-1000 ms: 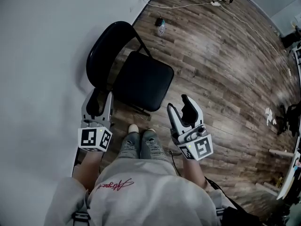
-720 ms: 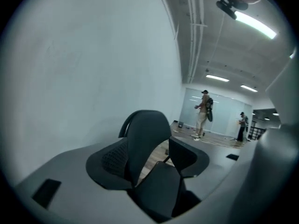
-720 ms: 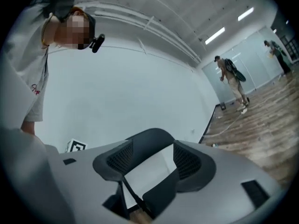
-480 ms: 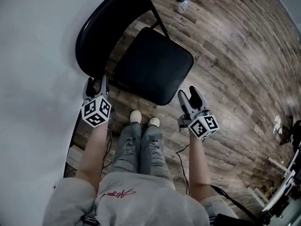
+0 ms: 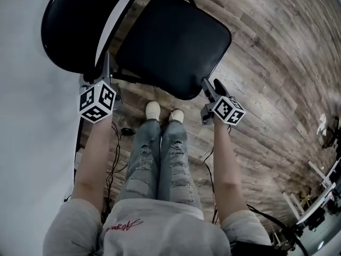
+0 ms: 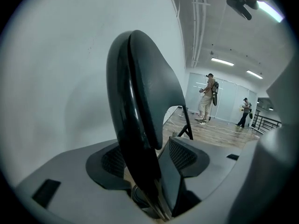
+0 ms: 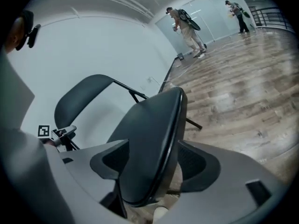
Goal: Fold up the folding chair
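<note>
Folding chair (image 5: 139, 63) stands unfolded on wood floor (image 5: 272, 84) beside left wall (image 5: 26, 121). 2 grippers, jaws just opened and spread: left gripper (image 5: 106, 67) straddles backrest (image 5: 69, 25), right gripper (image 5: 209, 84) straddles seat (image 5: 178, 36) near edge, neither pinching.

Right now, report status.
Left gripper open, jaws just widened, astride backrest. Right gripper same, astride seat edge. Folding chair unfolded. Shoes near seat.

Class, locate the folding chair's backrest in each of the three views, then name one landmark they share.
Head view: backrest at upper left, beside the left gripper.
Left gripper view: backrest at centre, edge-on, between jaws that have just been opening.
Right gripper view: backrest left of centre, behind the seat.
Shared landmark: the white wall.
</note>
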